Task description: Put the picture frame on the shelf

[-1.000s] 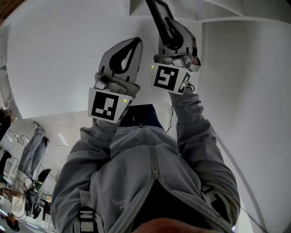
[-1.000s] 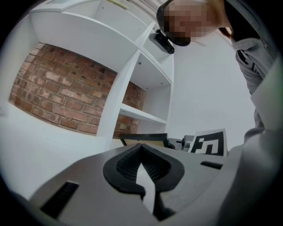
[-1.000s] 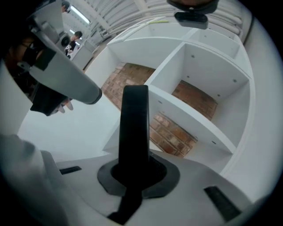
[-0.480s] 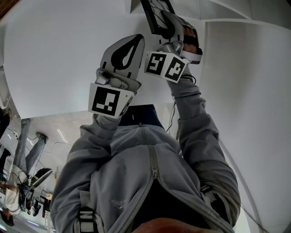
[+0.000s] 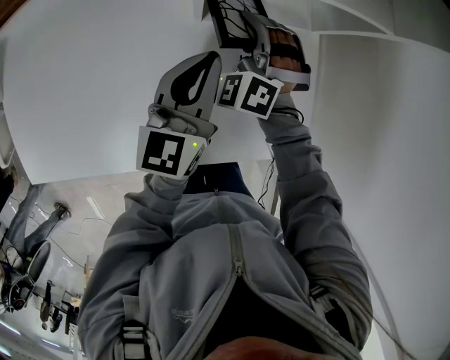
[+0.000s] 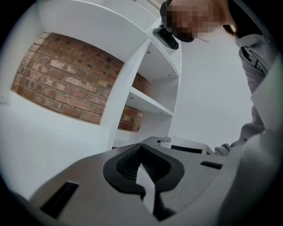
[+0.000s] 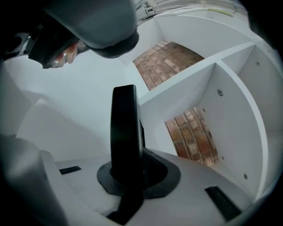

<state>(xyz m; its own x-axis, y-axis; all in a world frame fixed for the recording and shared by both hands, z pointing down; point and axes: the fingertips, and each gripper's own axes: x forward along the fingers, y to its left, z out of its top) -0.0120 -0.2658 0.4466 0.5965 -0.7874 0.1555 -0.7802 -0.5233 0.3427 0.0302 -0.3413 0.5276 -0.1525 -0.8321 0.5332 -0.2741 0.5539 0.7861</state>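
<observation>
The black picture frame (image 5: 234,20) is up at the top of the head view, and my right gripper (image 5: 257,34) is shut on its lower edge. In the right gripper view the picture frame (image 7: 125,128) stands edge-on, clamped in the right gripper (image 7: 131,178), in front of a white shelf (image 7: 190,75) with a brick back. My left gripper (image 5: 202,69) is raised just left of the right one, shut, with nothing in it. Its view shows the left gripper (image 6: 143,170) with tips together, pointing towards the white shelf (image 6: 148,102).
A plain white wall (image 5: 91,77) fills the space behind both grippers. White shelf panels (image 5: 351,28) run along the top right. Brick-backed compartments (image 6: 66,84) are divided by white uprights. The person's grey jacket (image 5: 225,274) fills the lower head view.
My right gripper has risen and turned with the picture frame, which now shows more of its face at the top edge. The left gripper has hardly moved.
</observation>
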